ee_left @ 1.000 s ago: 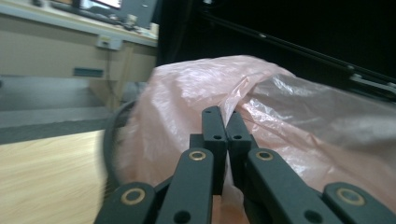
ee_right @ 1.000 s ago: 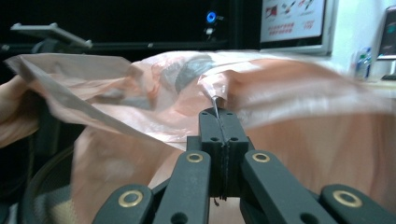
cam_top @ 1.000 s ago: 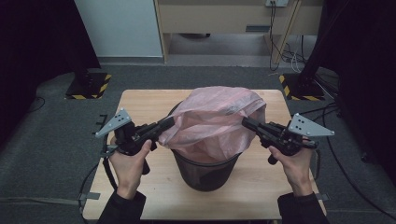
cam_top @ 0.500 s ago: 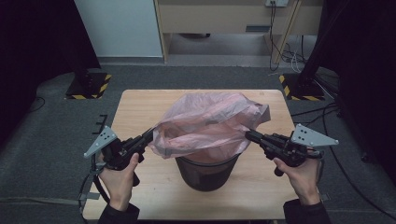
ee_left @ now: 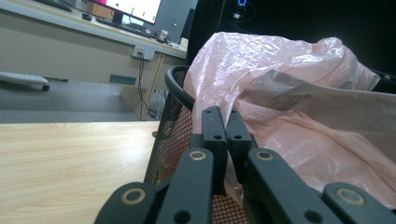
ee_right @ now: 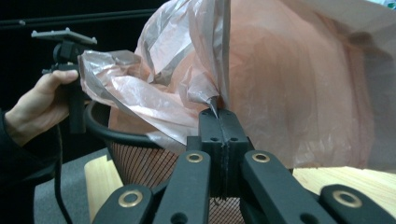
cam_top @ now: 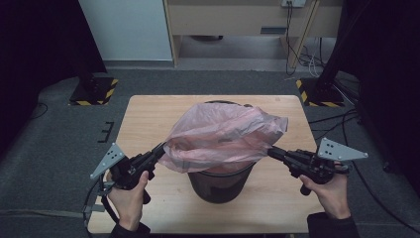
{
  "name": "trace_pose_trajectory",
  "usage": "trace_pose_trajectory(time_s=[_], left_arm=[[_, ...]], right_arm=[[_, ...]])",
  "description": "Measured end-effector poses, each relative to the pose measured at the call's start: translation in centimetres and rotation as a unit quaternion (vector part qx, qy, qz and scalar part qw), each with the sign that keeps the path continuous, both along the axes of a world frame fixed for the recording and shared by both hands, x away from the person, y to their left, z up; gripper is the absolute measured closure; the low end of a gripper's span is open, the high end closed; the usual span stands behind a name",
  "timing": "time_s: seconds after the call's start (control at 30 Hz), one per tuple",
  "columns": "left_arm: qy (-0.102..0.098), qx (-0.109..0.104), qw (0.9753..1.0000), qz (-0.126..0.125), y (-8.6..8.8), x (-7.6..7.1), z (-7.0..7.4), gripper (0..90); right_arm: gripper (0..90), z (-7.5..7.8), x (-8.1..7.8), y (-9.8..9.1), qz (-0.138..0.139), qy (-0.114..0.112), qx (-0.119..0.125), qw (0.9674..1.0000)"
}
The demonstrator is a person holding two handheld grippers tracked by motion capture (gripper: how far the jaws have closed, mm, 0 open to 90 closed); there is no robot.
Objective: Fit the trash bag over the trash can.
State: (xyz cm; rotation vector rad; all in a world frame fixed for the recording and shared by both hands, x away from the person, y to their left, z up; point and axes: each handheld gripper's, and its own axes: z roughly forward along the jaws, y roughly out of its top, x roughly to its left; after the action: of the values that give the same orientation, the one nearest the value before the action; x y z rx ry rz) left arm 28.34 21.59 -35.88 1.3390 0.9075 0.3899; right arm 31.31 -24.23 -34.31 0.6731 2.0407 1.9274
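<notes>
A thin pink plastic bag (cam_top: 223, 136) billows over a black mesh bin (cam_top: 220, 181) on the wooden table (cam_top: 148, 114). My left gripper (cam_top: 161, 148) is shut on the bag's left edge, just outside the bin's rim. My right gripper (cam_top: 271, 151) is shut on the bag's right edge. In the left gripper view the jaws (ee_left: 226, 119) are together with film (ee_left: 289, 93) pinched between them, beside the bin's rim (ee_left: 173, 86). In the right gripper view the closed jaws (ee_right: 219, 116) pinch a gathered fold of the bag (ee_right: 280, 84). The bin's inside is hidden.
The bin stands near the table's front middle. Two floor stands with yellow-black bases (cam_top: 94, 89) (cam_top: 319, 91) flank the table's far side. A desk (cam_top: 237, 15) and cables (cam_top: 307, 54) lie beyond. The other hand (ee_right: 37, 105) shows in the right gripper view.
Both hands have come down and toward the table's front, drawing slightly apart. The bag has been pulled lower and stretched wider across the bin's mouth.
</notes>
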Motion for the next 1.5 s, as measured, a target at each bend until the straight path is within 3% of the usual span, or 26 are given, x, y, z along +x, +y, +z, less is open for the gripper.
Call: trace_pose_trajectory(time_s=[0.2, 0.33, 0.4, 0.5, 0.77, 0.93, 1.03, 1.2, 1.3, 1.5], left_arm=[[0.003, 0.016, 0.9999, -0.001, -0.6, -0.2, -0.7, 90.0], [0.0, 0.031, 0.9995, 0.003, -0.9, -0.1, -1.1, 90.0], [-0.001, 0.03, 0.9995, -0.001, -0.9, -0.1, -1.2, 90.0], [-0.003, 0.034, 0.9994, -0.006, -0.7, -0.4, -1.4, 90.0], [-0.002, 0.038, 0.9992, -0.013, -1.1, -0.3, -2.1, 90.0], [-0.003, 0.036, 0.9992, -0.015, -1.1, -0.4, -2.2, 90.0], [-0.005, 0.034, 0.9993, -0.017, -1.0, -0.3, -2.2, 89.9], [-0.006, 0.028, 0.9994, -0.017, -0.8, -0.3, -2.3, 89.3], [-0.006, 0.029, 0.9994, -0.017, -0.8, -0.3, -2.3, 89.0], [-0.007, 0.028, 0.9994, -0.02, -0.9, -0.1, -2.4, 88.0]], right_arm=[[90.0, -0.5, -0.2, 0.2, 0.009, 0.008, -0.026, 0.9996], [90.0, -1.1, 0.1, 0.6, 0.009, 0.011, -0.026, 0.9996], [90.0, -1.3, 0.1, 0.5, 0.014, 0.014, -0.031, 0.9993], [90.0, -1.5, -0.1, 0.3, 0.015, 0.022, -0.066, 0.9975], [90.0, -3.4, 0.6, 1.2, 0.0, 0.023, -0.083, 0.9963], [90.0, -4.1, 0.8, 1.3, -0.003, 0.025, -0.069, 0.9973], [89.9, -4.0, 0.6, 1.2, -0.004, 0.013, -0.06, 0.9981], [59.5, -2.5, 0.1, 0.0, 0.004, 0.005, 0.003, 1.0], [48.3, -1.4, -0.5, -1.0, 0.006, -0.007, 0.031, 0.9995], [39.4, 0.7, -0.9, -1.9, -0.025, -0.037, 0.08, 0.9958]])
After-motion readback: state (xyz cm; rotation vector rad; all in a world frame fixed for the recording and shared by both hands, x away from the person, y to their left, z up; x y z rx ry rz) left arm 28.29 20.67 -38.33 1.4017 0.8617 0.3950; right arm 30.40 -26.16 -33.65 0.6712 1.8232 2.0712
